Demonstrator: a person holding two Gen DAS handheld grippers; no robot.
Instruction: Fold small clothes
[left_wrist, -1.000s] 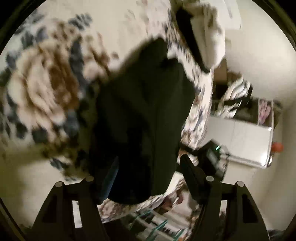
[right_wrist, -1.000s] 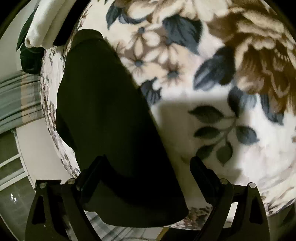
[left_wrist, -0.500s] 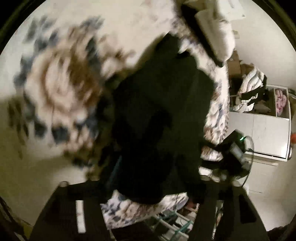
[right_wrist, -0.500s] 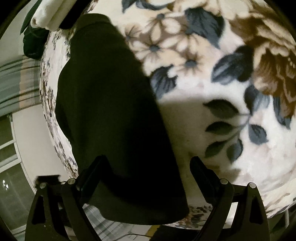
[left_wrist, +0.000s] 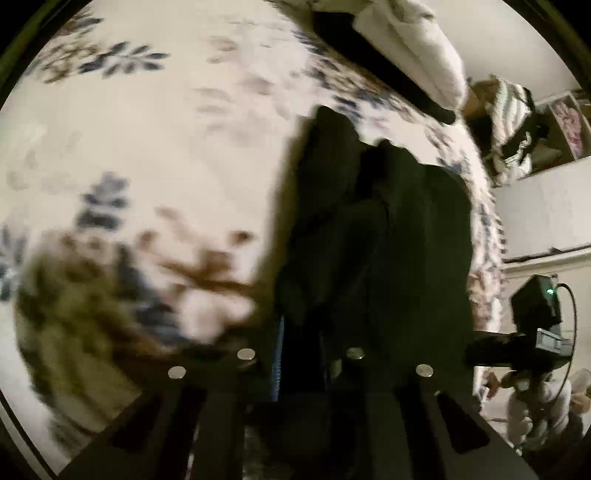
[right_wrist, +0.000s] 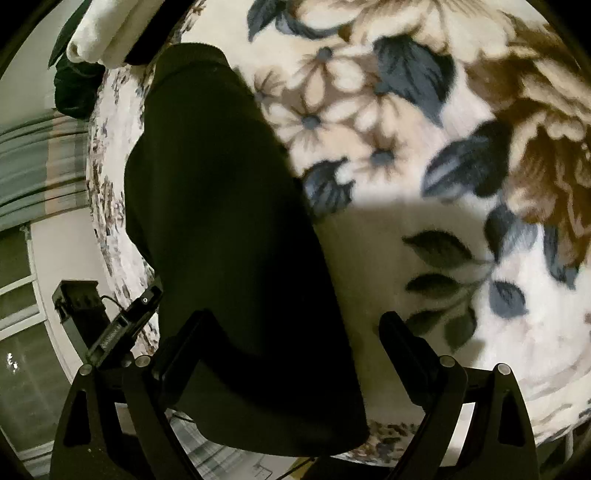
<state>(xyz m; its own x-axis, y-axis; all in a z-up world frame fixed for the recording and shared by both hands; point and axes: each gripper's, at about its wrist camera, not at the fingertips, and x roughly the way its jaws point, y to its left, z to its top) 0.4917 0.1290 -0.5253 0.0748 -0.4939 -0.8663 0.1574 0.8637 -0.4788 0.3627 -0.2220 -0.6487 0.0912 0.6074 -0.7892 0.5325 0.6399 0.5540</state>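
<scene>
The dark, near-black soft fabric garment (right_wrist: 229, 206) lies along the edge of the bed's cream fleece blanket with blue and brown flowers (right_wrist: 424, 229), filling the left half of the right wrist frame and the centre right of the left wrist frame. The left gripper (left_wrist: 301, 350) has just been closing; its fingers stand narrow, with bunched dark cloth between them at the lower centre, though blur hides how much they caught. The right gripper (right_wrist: 291, 332) stands wide, its left finger (right_wrist: 184, 339) over the garment's near hem and nothing pinched. The risk, as I judge it: a thin pinch slips when lifted, or the left pulls alone and drags the garment crooked toward the bed's edge
</scene>
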